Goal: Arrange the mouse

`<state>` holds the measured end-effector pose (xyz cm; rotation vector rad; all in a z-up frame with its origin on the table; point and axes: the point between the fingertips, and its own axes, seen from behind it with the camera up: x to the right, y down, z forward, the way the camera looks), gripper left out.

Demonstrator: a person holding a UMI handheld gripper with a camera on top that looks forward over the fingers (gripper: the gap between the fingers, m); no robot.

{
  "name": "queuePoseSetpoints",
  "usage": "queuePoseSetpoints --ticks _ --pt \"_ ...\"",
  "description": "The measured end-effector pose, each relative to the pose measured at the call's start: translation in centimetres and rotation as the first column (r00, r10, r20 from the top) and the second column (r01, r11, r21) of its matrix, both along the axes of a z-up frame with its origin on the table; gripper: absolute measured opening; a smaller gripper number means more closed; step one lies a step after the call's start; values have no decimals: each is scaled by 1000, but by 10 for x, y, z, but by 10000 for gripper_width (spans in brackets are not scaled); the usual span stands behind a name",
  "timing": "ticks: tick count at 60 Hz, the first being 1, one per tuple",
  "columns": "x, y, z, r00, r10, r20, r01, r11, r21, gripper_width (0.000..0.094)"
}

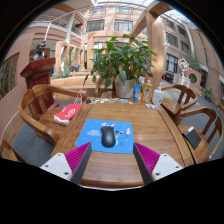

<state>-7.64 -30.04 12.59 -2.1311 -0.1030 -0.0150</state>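
A dark grey mouse [108, 135] lies on a blue mouse mat [107, 137] in the middle of a round wooden table [110, 165]. My gripper [111, 160] hovers over the table's near edge, short of the mat. Its two fingers, with magenta pads [78, 158], stand wide apart with only bare table wood between them. The mouse is just ahead of the fingers, centred between their lines. Nothing is held.
A red book [68, 113] lies on the table's left. A potted plant [118, 62], a blue bottle [137, 92] and small items stand at the far side. A dark tablet [191, 137] lies at the right. Wooden chairs [38, 107] ring the table.
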Motion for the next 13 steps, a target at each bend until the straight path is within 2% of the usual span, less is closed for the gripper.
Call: queuePoseSetpoints --ticks 13 --pt "-5 -10 1 999 33 16 -33 999 0 855"
